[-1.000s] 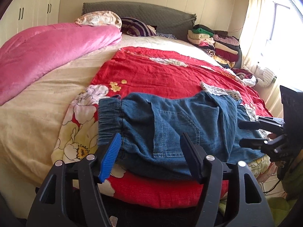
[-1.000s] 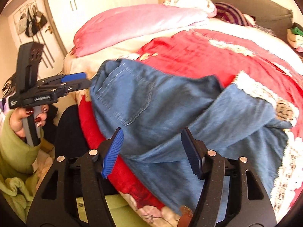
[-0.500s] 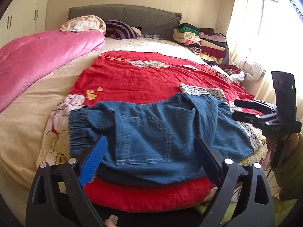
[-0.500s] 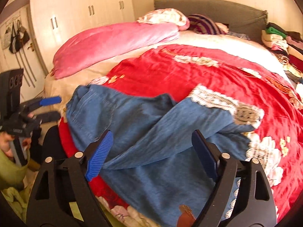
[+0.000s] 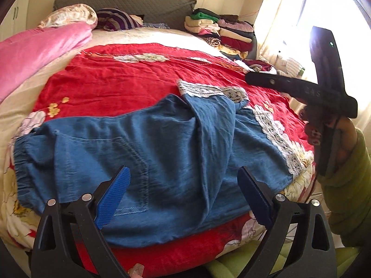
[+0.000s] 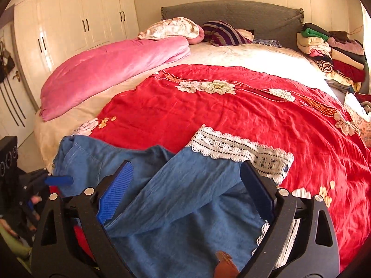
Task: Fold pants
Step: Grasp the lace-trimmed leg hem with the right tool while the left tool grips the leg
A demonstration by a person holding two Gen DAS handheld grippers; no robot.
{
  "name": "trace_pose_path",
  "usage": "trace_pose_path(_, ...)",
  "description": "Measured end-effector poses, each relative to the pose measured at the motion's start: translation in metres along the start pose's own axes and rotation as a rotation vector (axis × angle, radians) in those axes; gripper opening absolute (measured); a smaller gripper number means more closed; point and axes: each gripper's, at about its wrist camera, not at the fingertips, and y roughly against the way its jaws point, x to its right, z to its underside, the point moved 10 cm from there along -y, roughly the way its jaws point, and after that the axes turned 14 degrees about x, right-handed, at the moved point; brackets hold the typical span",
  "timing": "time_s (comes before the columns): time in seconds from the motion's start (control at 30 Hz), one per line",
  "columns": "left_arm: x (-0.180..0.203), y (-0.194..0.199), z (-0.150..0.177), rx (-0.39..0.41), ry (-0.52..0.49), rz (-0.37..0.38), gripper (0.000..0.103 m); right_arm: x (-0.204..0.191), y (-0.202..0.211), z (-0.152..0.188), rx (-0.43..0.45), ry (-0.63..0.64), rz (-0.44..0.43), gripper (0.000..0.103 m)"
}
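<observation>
Pants (image 5: pixel 148 153) — one pair, on one bed (image 6: pixel 231 55) — two gaping tongs (image 5: pixel 183 194).

Black fingers (image 5: pixel 255 199) with blue ribbed pads, green sleeve (image 5: pixel 347 185).

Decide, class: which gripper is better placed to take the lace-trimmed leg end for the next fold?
Probably the right gripper: it is open, with the upper leg's lace hem just beyond its fingers. The left gripper, also open, faces the pocket and waistband end of the pants.
</observation>
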Motion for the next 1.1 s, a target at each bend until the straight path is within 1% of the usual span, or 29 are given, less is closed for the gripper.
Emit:
trace_pose_path(0.03,0.002,-0.003,0.0,-0.006,-0.003,0.006,0.09,0.002,-0.006,-0.002,-0.006,0.002,0.005,0.088)
trace_pose_path(0.07,0.005,-0.008,0.0,-0.015,-0.008,0.016,0.086,0.001,-0.01,-0.003,-0.013,0.003,-0.001,0.088)
trace_pose_path(0.1,0.008,-0.013,0.0,-0.023,-0.01,0.024,0.084,0.002,-0.014,-0.003,-0.017,0.003,-0.007,0.088)
trace_pose_path(0.2,0.017,-0.03,0.003,-0.056,0.003,0.063,0.079,0.0,-0.029,-0.004,-0.041,0.017,-0.006,0.088)
trace_pose_path(0.27,0.021,-0.04,0.006,-0.073,0.013,0.075,0.073,-0.001,-0.042,-0.004,-0.057,0.039,-0.001,0.088)
trace_pose_path(0.43,0.023,-0.068,0.019,-0.115,0.04,0.073,0.071,-0.003,-0.073,-0.002,-0.106,0.079,0.012,0.088)
trace_pose_path(0.5,0.023,-0.075,0.02,-0.113,0.042,0.071,0.07,-0.001,-0.086,0.001,-0.132,0.093,0.022,0.088)
trace_pose_path(0.53,0.025,-0.077,0.019,-0.109,0.035,0.072,0.061,0.0,-0.095,0.003,-0.152,0.098,0.03,0.088)
trace_pose_path(0.57,0.027,-0.079,0.019,-0.106,0.021,0.073,0.046,0.002,-0.104,0.005,-0.17,0.1,0.041,0.088)
trace_pose_path(0.6,0.029,-0.079,0.019,-0.105,0.009,0.078,0.037,0.003,-0.11,0.007,-0.185,0.103,0.049,0.088)
trace_pose_path(0.63,0.032,-0.081,0.021,-0.109,0.006,0.097,0.02,0.004,-0.119,0.011,-0.21,0.106,0.056,0.088)
trace_pose_path(0.67,0.036,-0.081,0.022,-0.116,0.015,0.127,0.005,0.005,-0.128,0.014,-0.23,0.103,0.059,0.088)
trace_pose_path(0.73,0.042,-0.08,0.026,-0.121,0.006,0.143,0.005,0.005,-0.141,0.018,-0.255,0.088,0.049,0.088)
trace_pose_path(0.8,0.046,-0.08,0.029,-0.122,-0.019,0.14,0.005,0.006,-0.153,0.021,-0.279,0.089,0.069,0.088)
trace_pose_path(0.87,0.049,-0.079,0.03,-0.123,-0.022,0.148,0.005,0.006,-0.166,0.024,-0.294,0.115,0.085,0.088)
trace_pose_path(0.97,0.05,-0.081,0.029,-0.122,-0.024,0.15,0.005,0.013,-0.178,0.031,-0.317,0.115,0.115,0.088)
trace_pose_path(1.0,0.05,-0.083,0.028,-0.122,-0.022,0.152,0.005,0.017,-0.181,0.033,-0.321,0.107,0.128,0.085)
trace_pose_path(1.03,0.05,-0.08,0.029,-0.121,-0.022,0.154,0.005,0.02,-0.183,0.035,-0.324,0.1,0.131,0.072)
trace_pose_path(1.07,0.05,-0.08,0.029,-0.12,-0.025,0.154,0.005,0.023,-0.185,0.037,-0.33,0.095,0.132,0.053)
trace_pose_path(1.1,0.05,-0.079,0.029,-0.12,-0.024,0.155,0.005,0.026,-0.186,0.038,-0.331,0.092,0.132,0.044)
